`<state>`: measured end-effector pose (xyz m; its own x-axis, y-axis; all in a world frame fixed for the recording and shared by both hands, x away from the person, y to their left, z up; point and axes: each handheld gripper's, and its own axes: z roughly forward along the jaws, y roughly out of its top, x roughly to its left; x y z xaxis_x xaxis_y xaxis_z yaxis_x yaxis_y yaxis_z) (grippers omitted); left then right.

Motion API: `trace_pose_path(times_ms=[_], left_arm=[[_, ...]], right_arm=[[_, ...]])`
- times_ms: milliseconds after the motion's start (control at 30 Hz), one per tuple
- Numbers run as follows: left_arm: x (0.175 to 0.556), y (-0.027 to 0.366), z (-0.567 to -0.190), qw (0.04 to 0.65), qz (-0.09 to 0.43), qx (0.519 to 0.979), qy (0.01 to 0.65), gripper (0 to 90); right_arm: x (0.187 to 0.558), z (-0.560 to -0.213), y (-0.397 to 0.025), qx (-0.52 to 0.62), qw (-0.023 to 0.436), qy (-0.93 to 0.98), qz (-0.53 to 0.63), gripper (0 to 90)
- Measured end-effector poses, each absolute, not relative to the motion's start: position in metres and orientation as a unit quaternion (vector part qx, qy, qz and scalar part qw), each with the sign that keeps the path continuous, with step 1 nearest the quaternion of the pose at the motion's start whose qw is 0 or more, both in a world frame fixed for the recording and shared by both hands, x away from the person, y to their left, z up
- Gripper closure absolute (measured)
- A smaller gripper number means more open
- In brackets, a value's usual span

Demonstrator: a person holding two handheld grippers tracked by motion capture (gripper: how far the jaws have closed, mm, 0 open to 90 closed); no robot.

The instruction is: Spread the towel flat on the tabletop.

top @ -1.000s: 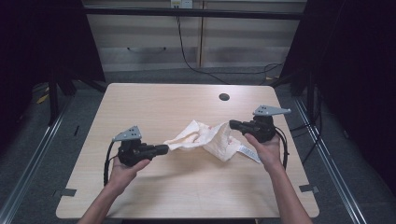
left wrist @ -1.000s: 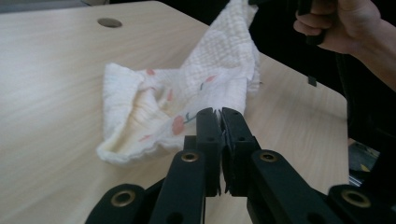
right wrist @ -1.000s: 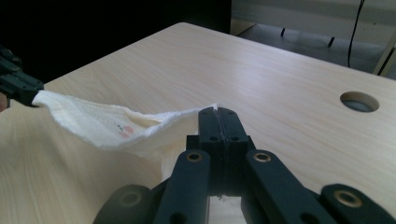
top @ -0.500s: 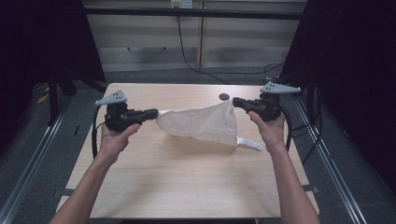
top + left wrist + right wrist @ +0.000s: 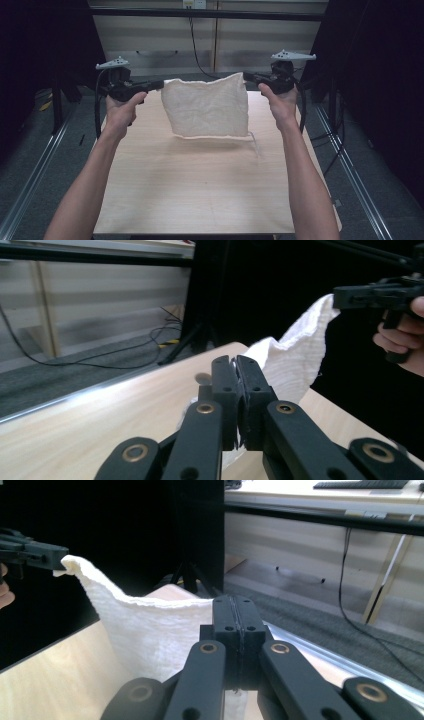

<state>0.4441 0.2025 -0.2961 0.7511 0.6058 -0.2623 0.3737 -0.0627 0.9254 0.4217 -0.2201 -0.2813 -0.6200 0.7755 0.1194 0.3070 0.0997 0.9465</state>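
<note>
A white cloth (image 5: 207, 106) hangs spread in the air above the far half of the wooden table (image 5: 200, 185). My left gripper (image 5: 161, 84) is shut on its upper left corner, my right gripper (image 5: 245, 76) shut on its upper right corner. The cloth's lower edge floats just over the tabletop, and a thin strip trails from its lower right corner. In the left gripper view the jaws (image 5: 236, 365) pinch the cloth (image 5: 295, 360), which stretches to the other gripper (image 5: 372, 294). In the right gripper view the closed jaws (image 5: 234, 607) hold the cloth (image 5: 145, 625) leading to the other gripper (image 5: 35, 552).
Beyond the table's far edge stand a pale cabinet (image 5: 210, 45) and a dangling black cable (image 5: 197, 47). Metal floor rails (image 5: 30, 170) run along both sides of the table. Dark curtains flank the workspace.
Both grippers rose and moved toward the far side, lifting the cloth off the table. The crumpled cloth now hangs flat and taut between them.
</note>
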Motion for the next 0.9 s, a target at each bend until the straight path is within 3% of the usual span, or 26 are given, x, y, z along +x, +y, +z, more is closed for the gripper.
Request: trace_pose_path(times_ms=[167,300,533,900], left_arm=[[0.451,0.205,-0.282,0.593,0.128,0.718,0.342,88.2],[0.439,0.202,-0.294,0.592,0.119,0.735,0.309,88.2],[0.414,0.219,-0.350,0.595,0.085,0.733,0.318,88.2],[0.358,0.211,-0.393,0.573,0.052,0.768,0.282,88.1]], right_arm=[[0.434,-0.268,-0.218,0.385,0.233,0.697,0.558,90.0],[0.426,-0.272,-0.216,0.368,0.224,0.707,0.561,90.0],[0.390,-0.329,-0.214,0.350,0.188,0.742,0.540,90.0],[0.342,-0.381,-0.232,0.349,0.151,0.761,0.526,90.0]])
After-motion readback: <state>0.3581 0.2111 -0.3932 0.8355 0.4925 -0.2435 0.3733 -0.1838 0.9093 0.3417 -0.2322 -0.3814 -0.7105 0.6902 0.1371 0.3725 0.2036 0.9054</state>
